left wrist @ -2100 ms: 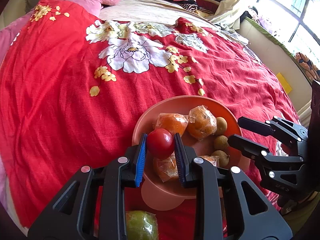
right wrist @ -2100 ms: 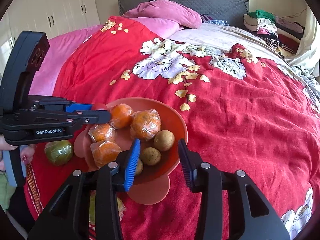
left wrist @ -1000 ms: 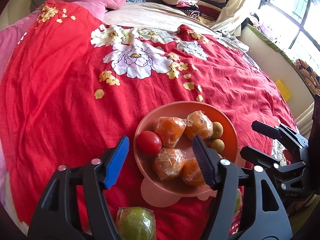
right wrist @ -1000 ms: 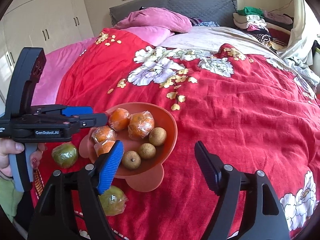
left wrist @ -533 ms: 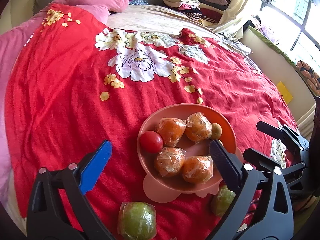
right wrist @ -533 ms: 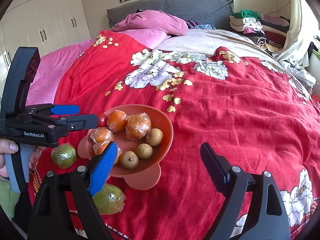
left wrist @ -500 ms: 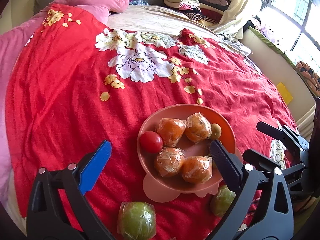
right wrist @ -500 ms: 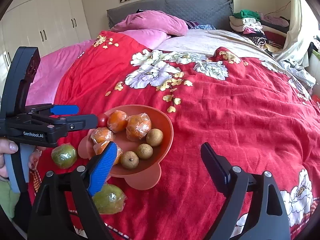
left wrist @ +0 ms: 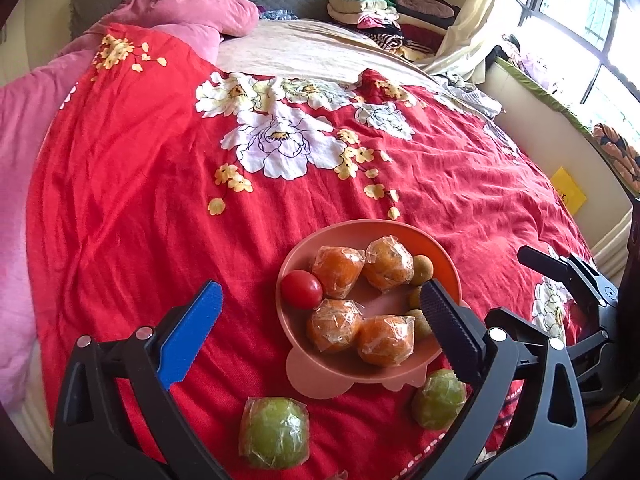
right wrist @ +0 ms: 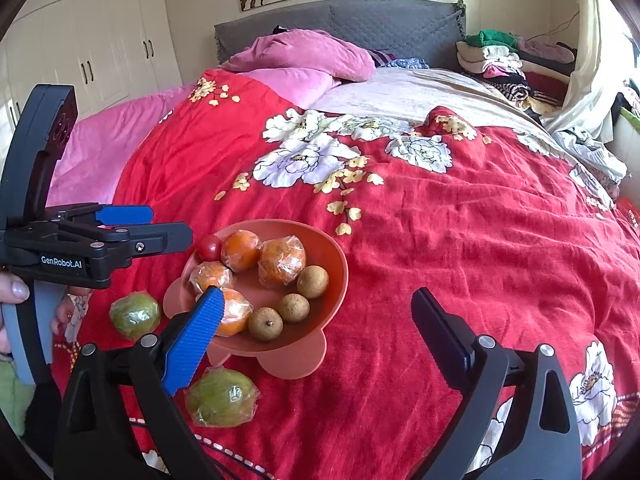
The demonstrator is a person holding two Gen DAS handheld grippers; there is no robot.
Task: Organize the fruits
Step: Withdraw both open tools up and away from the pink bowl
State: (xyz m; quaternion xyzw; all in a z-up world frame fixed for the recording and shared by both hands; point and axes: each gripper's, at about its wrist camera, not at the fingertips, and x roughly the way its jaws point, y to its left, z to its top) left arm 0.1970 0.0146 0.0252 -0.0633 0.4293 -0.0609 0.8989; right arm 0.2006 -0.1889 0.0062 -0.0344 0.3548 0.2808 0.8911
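A salmon bowl [left wrist: 360, 228] [right wrist: 336, 256] on the red bedspread holds a red tomato [left wrist: 301, 289] [right wrist: 209, 247], several wrapped oranges [left wrist: 338, 266] and brown longans [right wrist: 313, 281]. Two wrapped green fruits lie on the cloth in front of it, one [left wrist: 275, 432] [right wrist: 135, 317] to the left and one [left wrist: 439, 398] [right wrist: 221, 397] to the right. My left gripper [left wrist: 320, 286] [right wrist: 168, 226] hovers wide open above the bowl's near side and grips nothing. My right gripper [right wrist: 316, 294] [left wrist: 516, 284] hangs over the bowl's right front, its jaws opening, with nothing gripped.
A red floral bedspread [right wrist: 440, 240] covers the bed. Pink pillows [right wrist: 312, 56] lie at the headboard. Folded clothes [right wrist: 496, 56] are stacked at the far right, a window [left wrist: 592, 40] beyond. A person's hand [right wrist: 12, 292] holds the left gripper's handle.
The left gripper let the tomato go into the bowl, opened wide and drew back. The right gripper's jaws spread wider and it also backed off, which brings both green fruits into view.
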